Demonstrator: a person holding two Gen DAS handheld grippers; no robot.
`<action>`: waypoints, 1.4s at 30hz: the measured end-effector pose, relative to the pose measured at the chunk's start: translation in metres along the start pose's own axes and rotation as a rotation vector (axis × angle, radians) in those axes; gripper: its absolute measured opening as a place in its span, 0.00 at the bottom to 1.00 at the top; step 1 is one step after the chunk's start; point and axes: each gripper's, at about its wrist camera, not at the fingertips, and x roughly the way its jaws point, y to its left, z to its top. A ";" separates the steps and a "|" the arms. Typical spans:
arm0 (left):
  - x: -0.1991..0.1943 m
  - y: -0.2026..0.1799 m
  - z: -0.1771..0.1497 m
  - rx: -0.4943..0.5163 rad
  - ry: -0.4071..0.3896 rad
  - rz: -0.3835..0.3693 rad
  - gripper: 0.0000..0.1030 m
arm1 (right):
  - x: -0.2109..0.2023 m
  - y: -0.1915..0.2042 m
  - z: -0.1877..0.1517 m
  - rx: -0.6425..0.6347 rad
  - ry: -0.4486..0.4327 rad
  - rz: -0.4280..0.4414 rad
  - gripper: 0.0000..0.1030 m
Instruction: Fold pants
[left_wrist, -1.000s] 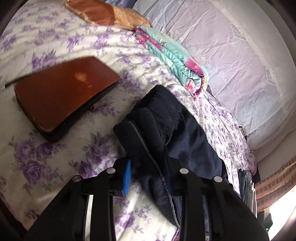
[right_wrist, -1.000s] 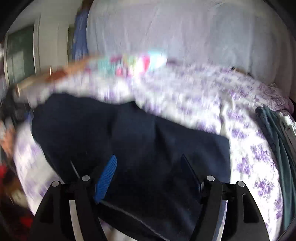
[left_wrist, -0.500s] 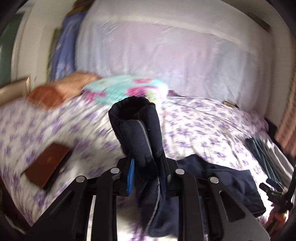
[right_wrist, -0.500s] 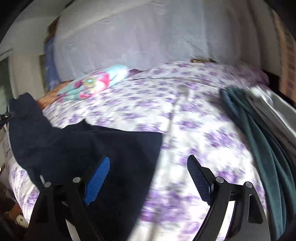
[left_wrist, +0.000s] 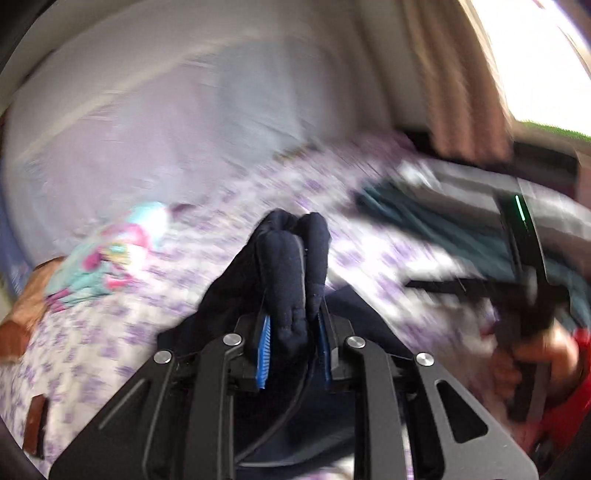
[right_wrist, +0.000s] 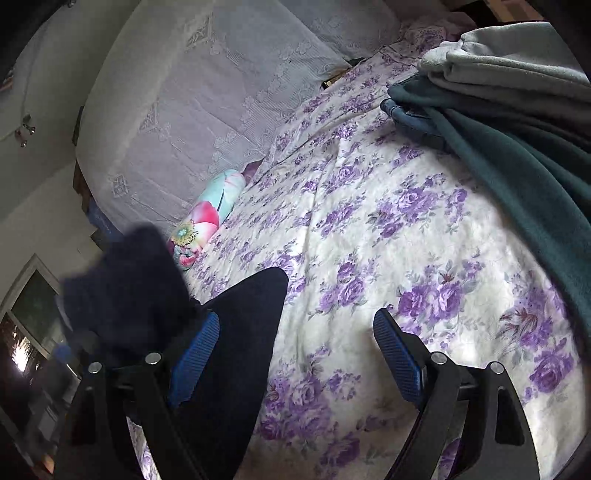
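The dark navy pants (left_wrist: 288, 269) are bunched between the blue pads of my left gripper (left_wrist: 293, 332), which is shut on them and holds them lifted above the bed; the rest hangs down below the fingers. In the right wrist view the pants (right_wrist: 243, 332) lie on the purple floral bedsheet (right_wrist: 388, 229) at lower left, with a lifted blurred part at the left. My right gripper (right_wrist: 295, 354) is open and empty above the sheet; its left pad is over the pants' edge. The right gripper also shows blurred in the left wrist view (left_wrist: 524, 280).
A pile of teal and grey folded clothes (right_wrist: 517, 122) lies at the right of the bed. A turquoise and pink floral bundle (right_wrist: 207, 218) rests against the pale lace backrest (right_wrist: 207, 96). A brown book (left_wrist: 35, 424) lies at the bed's left edge.
My left gripper has swung to the right with the pants lifted, and its view is motion-blurred. My right gripper stayed open and shifted right over the sheet.
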 end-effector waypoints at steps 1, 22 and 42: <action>0.014 -0.015 -0.013 0.020 0.045 -0.020 0.18 | -0.002 -0.001 0.000 0.007 -0.003 0.006 0.84; 0.011 0.071 -0.035 -0.329 0.202 -0.120 0.80 | -0.012 0.128 0.012 -0.509 -0.095 -0.139 0.82; 0.061 0.140 -0.066 -0.356 0.345 0.109 0.89 | 0.022 0.113 -0.037 -0.670 0.106 -0.346 0.91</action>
